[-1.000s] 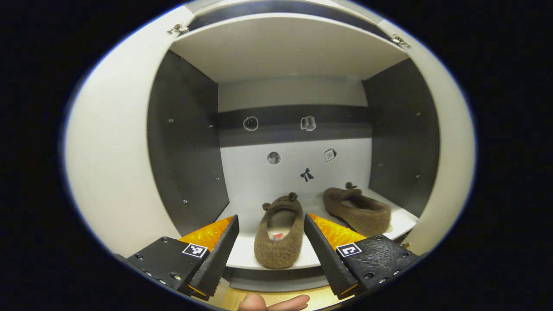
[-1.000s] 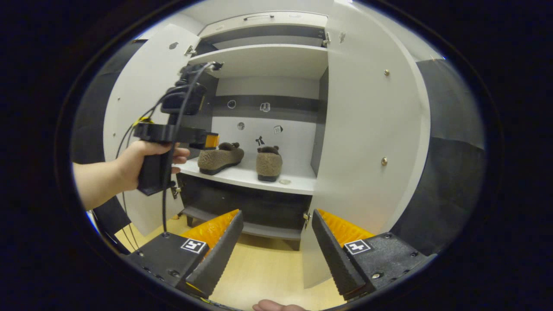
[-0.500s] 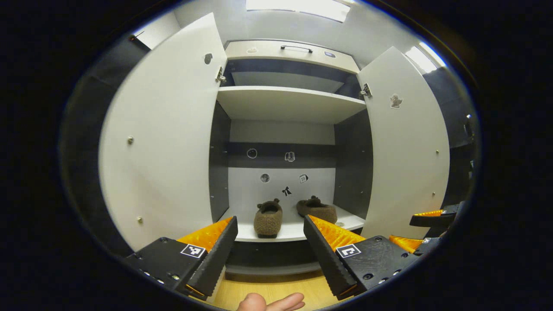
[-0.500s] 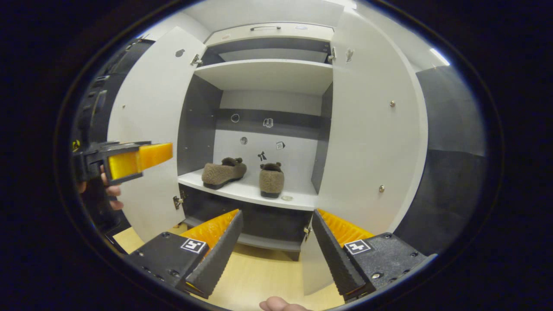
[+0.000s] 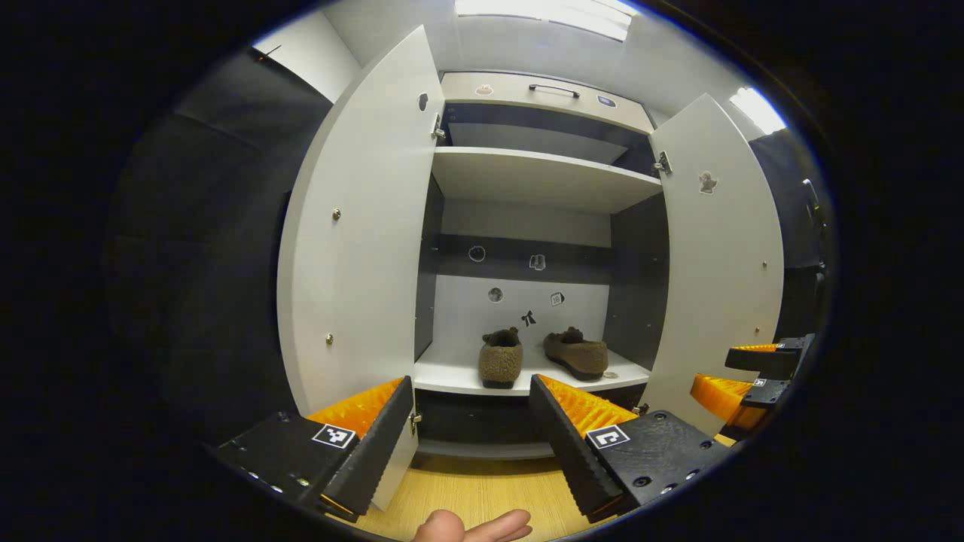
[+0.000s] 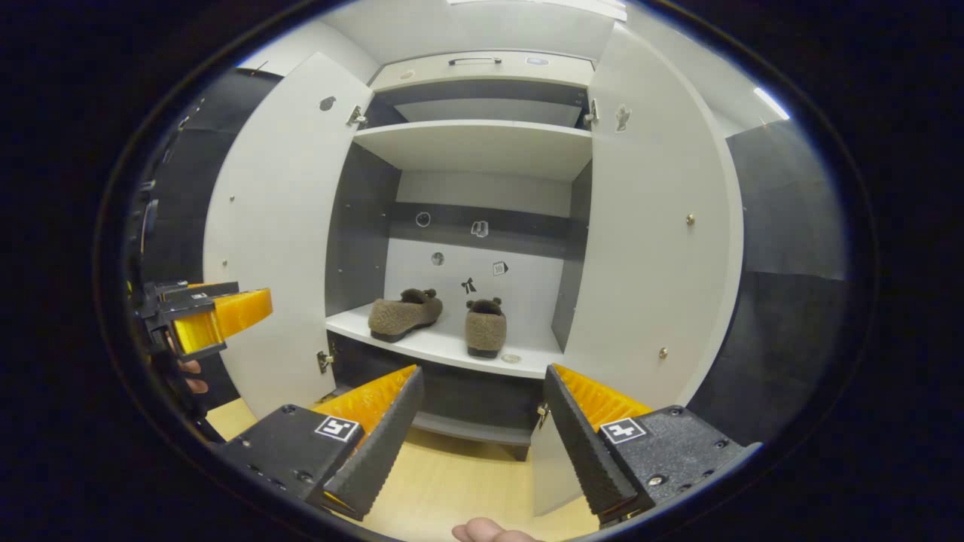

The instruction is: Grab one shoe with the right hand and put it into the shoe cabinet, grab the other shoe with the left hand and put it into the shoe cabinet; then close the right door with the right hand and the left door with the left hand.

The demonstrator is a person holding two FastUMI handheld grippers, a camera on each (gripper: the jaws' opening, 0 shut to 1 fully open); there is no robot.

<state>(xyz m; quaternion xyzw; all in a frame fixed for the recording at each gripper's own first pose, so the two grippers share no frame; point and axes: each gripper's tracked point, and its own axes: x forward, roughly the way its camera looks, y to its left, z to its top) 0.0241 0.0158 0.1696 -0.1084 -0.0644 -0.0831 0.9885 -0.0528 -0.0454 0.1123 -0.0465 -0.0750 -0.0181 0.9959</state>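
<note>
Nearest the lens in the left gripper view, the left hand-held gripper sits at six o'clock, fingers wide apart, nothing between them. Same story in the right gripper view: the right hand-held gripper at six o'clock, fingers spread, empty. A fingertip peeks in at the very bottom, over the wooden floor.

Off at nine o'clock in the right gripper view you catch the left hand-held gripper again, out beside the left door. At four o'clock in the left gripper view, the right hand-held gripper shows by the right door.

Move farther in: both doors stand wide open on the cabinet. Deeper still, on the shelf, there they are, both shoes. In the left gripper view one shoe sits heel toward us just below centre, the other shoe angled at about four o'clock from it, close by but apart. Small stickers dot the back wall behind them.

So the call: the stowing half looks finished, both shoes in. Left to do, by the task, is right door with the right, then left door with the left. Neither door is touched yet.
</note>
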